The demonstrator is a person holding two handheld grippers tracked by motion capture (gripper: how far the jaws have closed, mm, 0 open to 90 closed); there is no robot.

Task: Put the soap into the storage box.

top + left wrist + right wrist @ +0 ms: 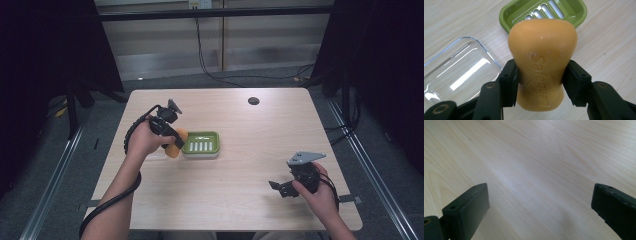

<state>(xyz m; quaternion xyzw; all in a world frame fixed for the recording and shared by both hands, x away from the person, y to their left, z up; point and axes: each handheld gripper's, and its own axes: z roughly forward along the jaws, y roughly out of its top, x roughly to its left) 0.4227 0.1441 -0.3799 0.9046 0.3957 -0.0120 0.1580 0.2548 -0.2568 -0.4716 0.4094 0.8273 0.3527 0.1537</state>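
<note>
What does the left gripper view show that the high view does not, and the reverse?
Left gripper view alone: the word embossed on the orange soap, and how the left tongs pinch its narrow waist; the clear lid reads plainly. High view alone: the right tongs, open, low over bare table near the right edge, and a dark round spot at the far side. Both: the soap, the green slotted soap dish, wooden tabletop.

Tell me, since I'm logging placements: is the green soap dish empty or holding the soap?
Empty. The green soap dish shows bare slots, while the orange soap is clamped in the left gripper above the table.
</note>
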